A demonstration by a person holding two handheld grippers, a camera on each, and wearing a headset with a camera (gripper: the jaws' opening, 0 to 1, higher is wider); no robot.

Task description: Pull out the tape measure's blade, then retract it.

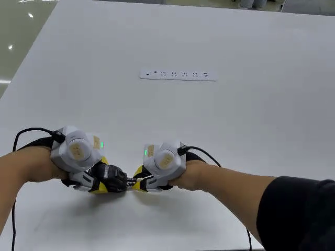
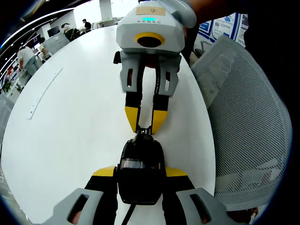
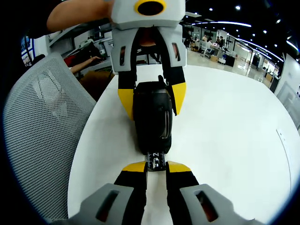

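A black tape measure (image 1: 112,179) lies low over the white table (image 1: 172,115) near its front edge. My left gripper (image 1: 107,183) is shut on its case. In the left gripper view the case (image 2: 140,154) sits between my yellow-tipped jaws, and the right gripper (image 2: 144,123) faces me, pinching the blade's end. My right gripper (image 1: 138,184) is shut on the blade tip (image 3: 156,160), where printed numbers show. Just a short piece of blade (image 1: 131,181) is out. In the right gripper view the case (image 3: 152,117) stands just ahead, clamped by the left gripper (image 3: 152,101).
A white power strip (image 1: 178,75) lies flat at the table's middle, well beyond both grippers. A grey mesh chair (image 2: 243,126) (image 3: 42,122) stands by the table's near edge. Cables trail from both grippers. People stand in the far background.
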